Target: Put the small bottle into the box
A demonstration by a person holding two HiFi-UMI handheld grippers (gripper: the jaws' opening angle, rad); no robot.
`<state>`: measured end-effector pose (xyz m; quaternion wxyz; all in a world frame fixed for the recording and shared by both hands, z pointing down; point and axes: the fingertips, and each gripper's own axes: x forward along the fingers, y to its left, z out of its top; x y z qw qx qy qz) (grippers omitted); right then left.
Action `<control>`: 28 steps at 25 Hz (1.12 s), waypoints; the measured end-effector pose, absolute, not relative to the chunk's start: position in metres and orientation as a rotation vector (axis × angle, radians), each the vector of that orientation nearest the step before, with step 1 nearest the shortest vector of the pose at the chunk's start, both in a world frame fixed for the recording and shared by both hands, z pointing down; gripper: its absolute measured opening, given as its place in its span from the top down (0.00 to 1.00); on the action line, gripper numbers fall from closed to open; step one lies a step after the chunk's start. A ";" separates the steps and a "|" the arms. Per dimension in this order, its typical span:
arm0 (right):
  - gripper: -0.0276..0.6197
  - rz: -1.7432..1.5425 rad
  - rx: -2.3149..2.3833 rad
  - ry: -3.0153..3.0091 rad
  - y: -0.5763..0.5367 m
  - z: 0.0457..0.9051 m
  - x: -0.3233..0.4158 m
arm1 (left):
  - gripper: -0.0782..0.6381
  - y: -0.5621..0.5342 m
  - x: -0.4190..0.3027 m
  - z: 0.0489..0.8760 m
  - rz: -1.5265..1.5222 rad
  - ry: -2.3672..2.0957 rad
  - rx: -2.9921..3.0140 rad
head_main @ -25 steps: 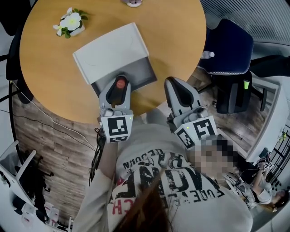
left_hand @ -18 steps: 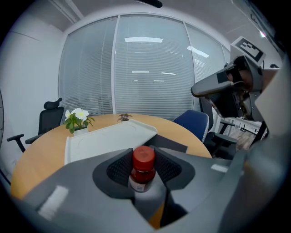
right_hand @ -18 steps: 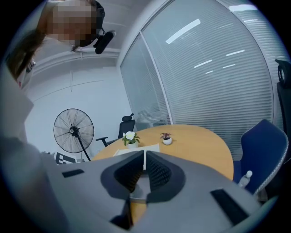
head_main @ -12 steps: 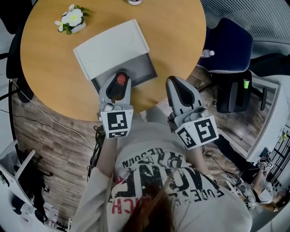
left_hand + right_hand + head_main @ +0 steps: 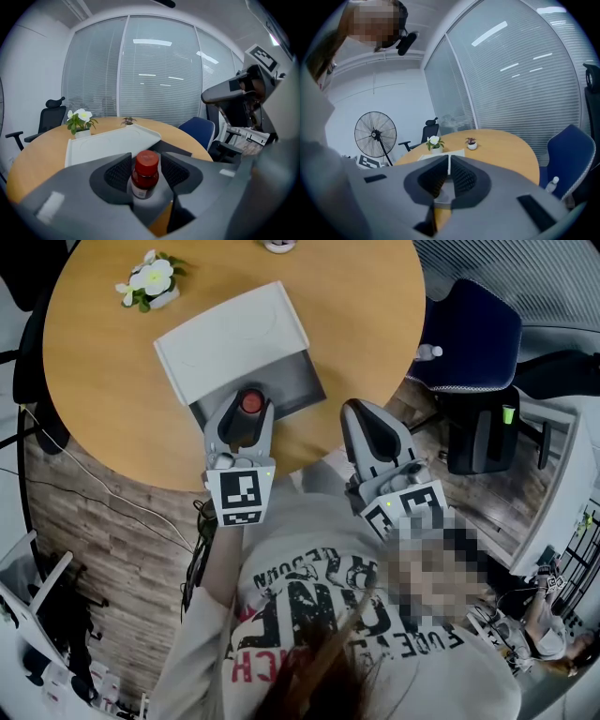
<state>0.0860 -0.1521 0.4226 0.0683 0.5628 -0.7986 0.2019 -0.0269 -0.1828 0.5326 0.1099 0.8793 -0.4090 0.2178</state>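
The small dark bottle (image 5: 145, 177) with a red cap and white label stands upright between the opening jaws of the left gripper (image 5: 250, 409). It is at the open grey box (image 5: 298, 382), whose white lid (image 5: 230, 338) lies flipped back, by the bench's (image 5: 112, 413) near edge.

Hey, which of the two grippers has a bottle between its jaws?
The left gripper: a small red-capped bottle stands upright between its jaws, which are opening. The right gripper has its jaws together, with nothing between them.

Round table (image 5: 356, 334) with box (image 5: 230, 338), flowerpot (image 5: 150, 282)
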 end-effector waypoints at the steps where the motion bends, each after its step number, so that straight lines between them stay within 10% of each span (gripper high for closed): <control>1: 0.92 0.606 1.698 -2.404 -0.152 0.422 0.086 | 0.62 -0.183 -0.027 0.532 0.633 -1.195 2.586; 28: 0.92 0.552 1.746 -2.407 -0.144 0.405 0.074 | 0.58 -0.178 -0.037 0.514 0.626 -1.172 2.624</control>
